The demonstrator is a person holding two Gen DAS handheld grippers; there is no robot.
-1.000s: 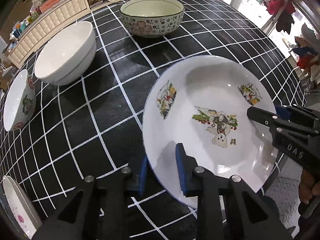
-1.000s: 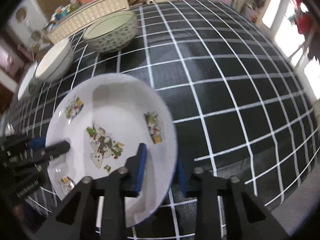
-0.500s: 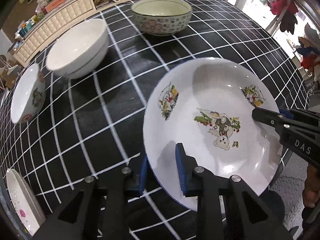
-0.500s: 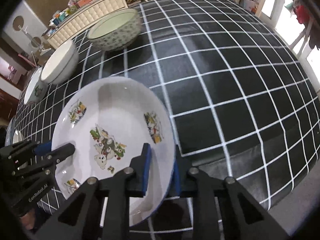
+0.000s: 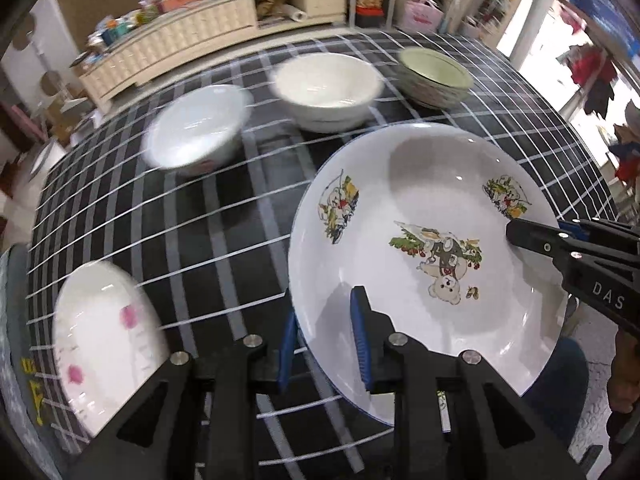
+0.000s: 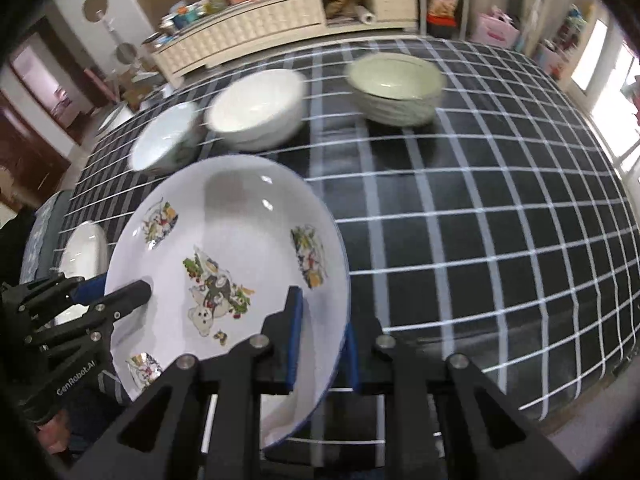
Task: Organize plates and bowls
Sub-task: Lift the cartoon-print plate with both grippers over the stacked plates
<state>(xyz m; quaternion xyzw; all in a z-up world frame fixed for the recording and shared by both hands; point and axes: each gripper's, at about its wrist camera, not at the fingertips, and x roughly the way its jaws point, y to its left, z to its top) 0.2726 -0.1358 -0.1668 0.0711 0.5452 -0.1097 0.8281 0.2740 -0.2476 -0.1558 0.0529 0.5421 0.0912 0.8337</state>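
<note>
A large white plate (image 5: 420,208) with cartoon bear pictures hangs above the black checked table, held by both grippers. My left gripper (image 5: 324,350) is shut on its near left rim, blue pads on either side. My right gripper (image 6: 320,342) is shut on the opposite rim of the plate (image 6: 240,240); in the left wrist view the right gripper (image 5: 560,240) shows at the plate's right edge. Further back stand a small flowered bowl (image 5: 196,128), a plain white bowl (image 5: 326,94) and a patterned green-lined bowl (image 5: 434,76). A white plate with pink flowers (image 5: 100,340) lies at the near left.
The black tablecloth with white grid lines (image 6: 480,208) stretches wide to the right of the held plate. A cream sideboard (image 6: 248,32) full of clutter stands behind the table. A person's hand (image 6: 52,436) holds the left gripper at the lower left.
Both grippers lifted the bear plate off the table and carried it leftward. The three bowls now appear farther back, and the pink-flowered plate has come into fuller view at the left.
</note>
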